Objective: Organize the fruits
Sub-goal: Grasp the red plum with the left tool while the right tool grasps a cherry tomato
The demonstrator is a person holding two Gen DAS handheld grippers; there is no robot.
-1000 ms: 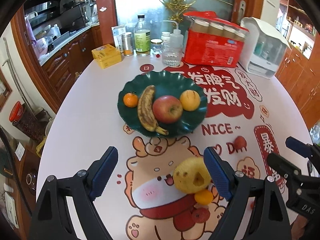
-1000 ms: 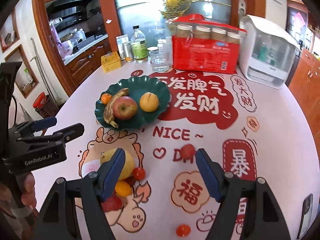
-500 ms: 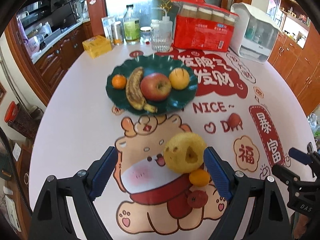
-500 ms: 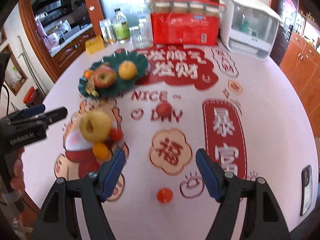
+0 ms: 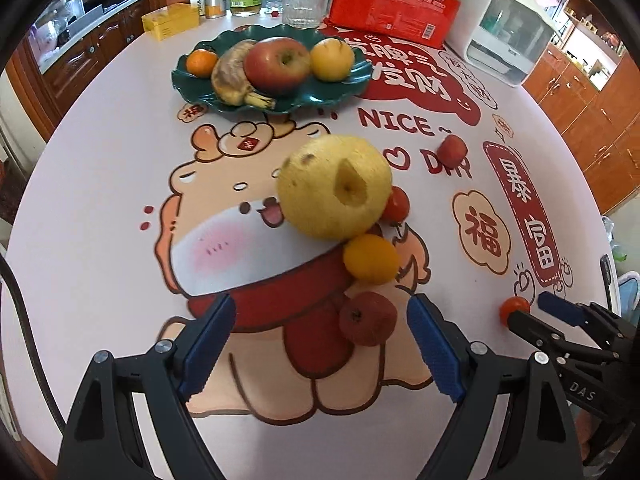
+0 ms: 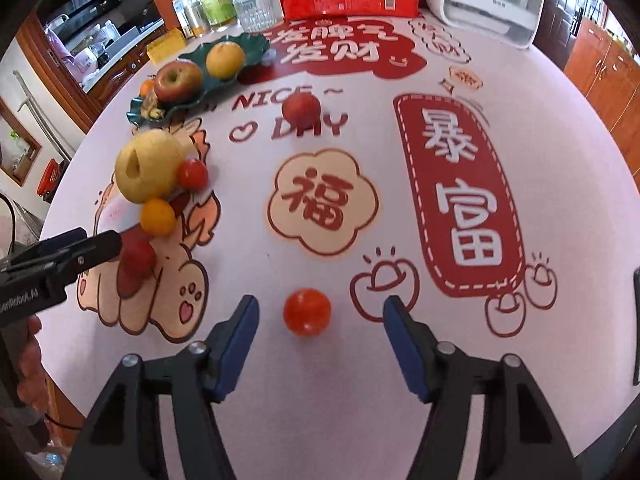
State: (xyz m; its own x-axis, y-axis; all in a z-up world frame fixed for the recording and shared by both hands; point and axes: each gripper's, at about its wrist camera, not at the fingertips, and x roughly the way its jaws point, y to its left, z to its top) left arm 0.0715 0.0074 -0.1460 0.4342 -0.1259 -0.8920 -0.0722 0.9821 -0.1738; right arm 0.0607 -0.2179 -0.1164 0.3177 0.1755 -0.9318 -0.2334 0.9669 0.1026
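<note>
With its jaws spread wide and empty, the right gripper (image 6: pixel 320 330) framed the small tomato (image 6: pixel 307 312) lying at twelve o'clock, so centring it before closing gently seemed wise, while the left gripper (image 5: pixel 318 338), equally open and empty, faced the red fruit (image 5: pixel 368 319).

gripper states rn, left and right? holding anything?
Left gripper: open, empty; small dark red fruit sits just ahead between its fingers.
Right gripper: open, empty; small red tomato lies between its fingertips, not gripped.
</note>
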